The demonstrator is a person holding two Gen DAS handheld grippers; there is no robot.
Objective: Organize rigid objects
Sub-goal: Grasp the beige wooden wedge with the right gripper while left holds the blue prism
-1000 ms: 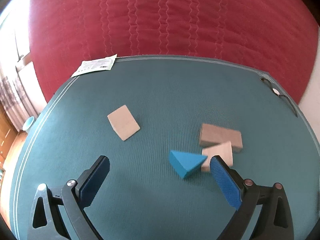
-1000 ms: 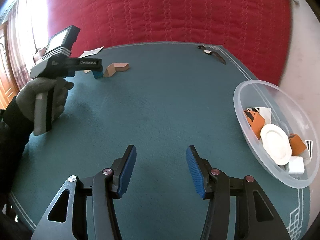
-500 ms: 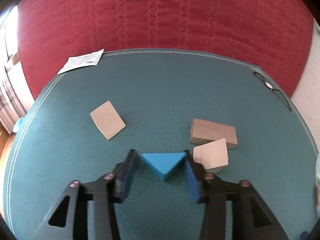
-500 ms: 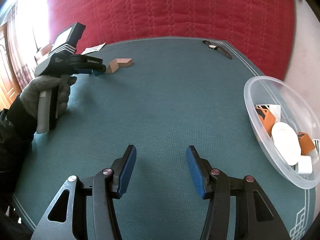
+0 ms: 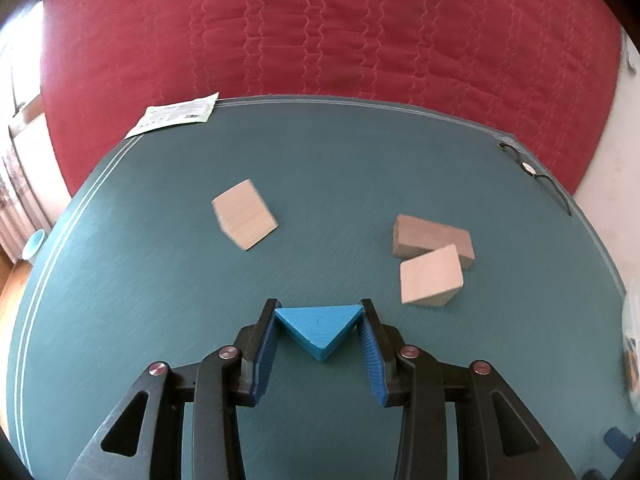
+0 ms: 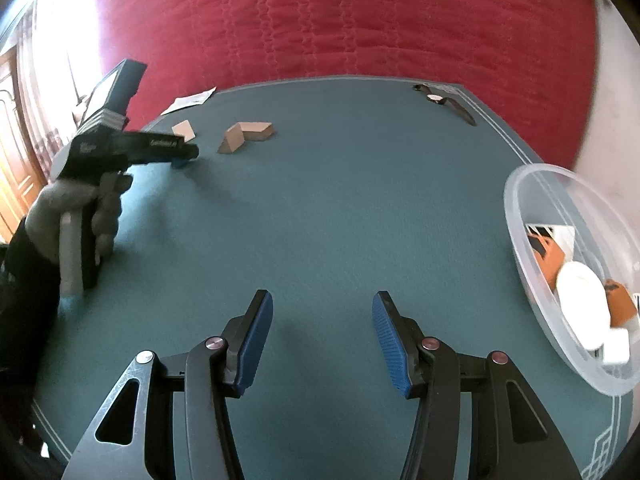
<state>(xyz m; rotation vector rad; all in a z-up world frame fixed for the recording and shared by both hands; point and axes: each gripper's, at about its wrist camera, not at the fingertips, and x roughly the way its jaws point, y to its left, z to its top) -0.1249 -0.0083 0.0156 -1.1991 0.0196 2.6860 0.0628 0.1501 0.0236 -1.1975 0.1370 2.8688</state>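
The left gripper (image 5: 319, 330) points down at the teal mat (image 5: 328, 176), and its jaws have just been closing: the blue pads now press on the two upper corners of a blue wedge (image 5: 319, 329), which sits between them with its point toward the camera. Just beyond and to the right lies a pale block (image 5: 431, 275), tilted, touching a darker brown block (image 5: 432, 236) behind it. To the left, well apart from these, lies a third, light block (image 5: 245, 214). At the mat's far left edge lies a white leaflet (image 5: 176, 116), half on the red quilt (image 5: 328, 28) that fills the background; at the far right corner lies a dark watch (image 5: 530, 169). In the right wrist view the right gripper (image 6: 322, 328) hangs over bare mat with its jaws partly open and nothing between them. To its right, at the mat's edge, stands a clear plastic bowl (image 6: 532, 248) holding a white disc (image 6: 582, 300) and orange and white pieces (image 6: 550, 254); what they are is too blurred to tell. At the left of that view a gloved hand (image 6: 76, 208) with a dark sleeve grips the handle of the left gripper, whose tip is at the wedge, with the blocks just past it.
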